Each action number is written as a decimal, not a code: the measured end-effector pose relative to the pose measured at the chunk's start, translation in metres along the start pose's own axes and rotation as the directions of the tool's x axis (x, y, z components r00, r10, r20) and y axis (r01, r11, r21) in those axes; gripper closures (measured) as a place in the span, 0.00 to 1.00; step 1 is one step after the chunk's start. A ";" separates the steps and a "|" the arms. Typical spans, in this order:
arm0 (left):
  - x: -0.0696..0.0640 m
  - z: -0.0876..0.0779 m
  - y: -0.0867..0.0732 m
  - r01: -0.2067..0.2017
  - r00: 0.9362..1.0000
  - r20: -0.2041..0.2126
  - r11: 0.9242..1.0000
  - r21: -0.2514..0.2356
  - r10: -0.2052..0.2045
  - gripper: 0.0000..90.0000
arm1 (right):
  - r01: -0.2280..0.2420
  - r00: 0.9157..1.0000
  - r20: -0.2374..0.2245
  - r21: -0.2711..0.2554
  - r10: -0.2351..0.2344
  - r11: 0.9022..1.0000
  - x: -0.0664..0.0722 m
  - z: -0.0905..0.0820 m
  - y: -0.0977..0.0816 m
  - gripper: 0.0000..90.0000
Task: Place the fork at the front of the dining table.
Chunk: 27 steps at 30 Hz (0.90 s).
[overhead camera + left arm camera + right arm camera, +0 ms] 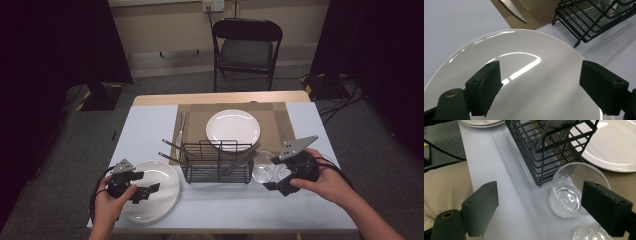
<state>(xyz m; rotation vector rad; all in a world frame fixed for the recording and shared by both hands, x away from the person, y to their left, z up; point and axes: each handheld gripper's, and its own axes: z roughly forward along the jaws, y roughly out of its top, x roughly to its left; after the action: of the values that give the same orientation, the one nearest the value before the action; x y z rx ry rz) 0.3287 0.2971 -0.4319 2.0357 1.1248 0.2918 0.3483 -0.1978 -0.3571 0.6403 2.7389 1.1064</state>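
Plate [160,192] near left under wide-open, empty left tongs [144,193]; right tongs [272,186] open, empty beside glass [263,170]. Reaching stage; next: close on rims.

White plate [529,82], black wire rack [216,162], clear glass [574,192]

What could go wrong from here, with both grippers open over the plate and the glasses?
1. The left gripper hangs open over the glossy near plate; a flat, slick rim may slip from the jaws.
2. The right gripper is open by two clear glasses standing close together beside the wire rack; closing could knock one over.
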 end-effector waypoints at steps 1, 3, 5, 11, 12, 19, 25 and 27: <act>0.000 0.000 0.000 0.000 1.000 -0.003 1.000 -0.001 0.000 0.19 | 0.004 1.000 0.002 0.001 -0.004 1.000 -0.001 0.000 0.001 0.15; 0.000 0.001 0.000 0.002 1.000 0.001 1.000 -0.001 -0.002 0.19 | 0.004 1.000 0.006 0.005 -0.004 1.000 -0.002 -0.001 0.002 0.15; 0.001 0.000 0.000 -0.001 1.000 -0.002 1.000 0.001 0.001 0.19 | 0.001 1.000 0.008 0.011 -0.001 1.000 -0.005 -0.001 0.004 0.15; 0.003 0.000 0.000 -0.002 1.000 -0.007 1.000 0.004 0.002 0.19 | -0.007 1.000 0.019 0.018 0.007 1.000 -0.013 -0.001 0.005 0.15; 0.003 0.000 0.000 -0.004 1.000 -0.006 1.000 0.004 0.004 0.19 | -0.006 1.000 0.019 0.014 0.006 1.000 -0.014 -0.001 0.005 0.15; 0.004 0.001 0.000 -0.005 1.000 -0.006 1.000 0.011 0.005 0.19 | -0.009 1.000 0.026 0.022 0.008 1.000 -0.019 0.000 0.010 0.15; 0.004 0.001 -0.001 0.005 1.000 -0.002 1.000 0.011 -0.005 0.19 | -0.004 0.999 0.034 0.034 0.003 0.999 -0.023 0.001 0.013 0.15; 0.004 0.001 -0.002 0.008 1.000 -0.004 1.000 0.010 -0.008 0.19 | -0.005 0.999 0.036 0.035 0.004 0.999 -0.024 0.001 0.014 0.16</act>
<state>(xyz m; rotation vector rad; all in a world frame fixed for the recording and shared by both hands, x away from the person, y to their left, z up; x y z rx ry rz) 0.3304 0.3004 -0.4353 2.0398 1.1389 0.2862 0.3752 -0.1983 -0.3490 0.6653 2.7335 1.0387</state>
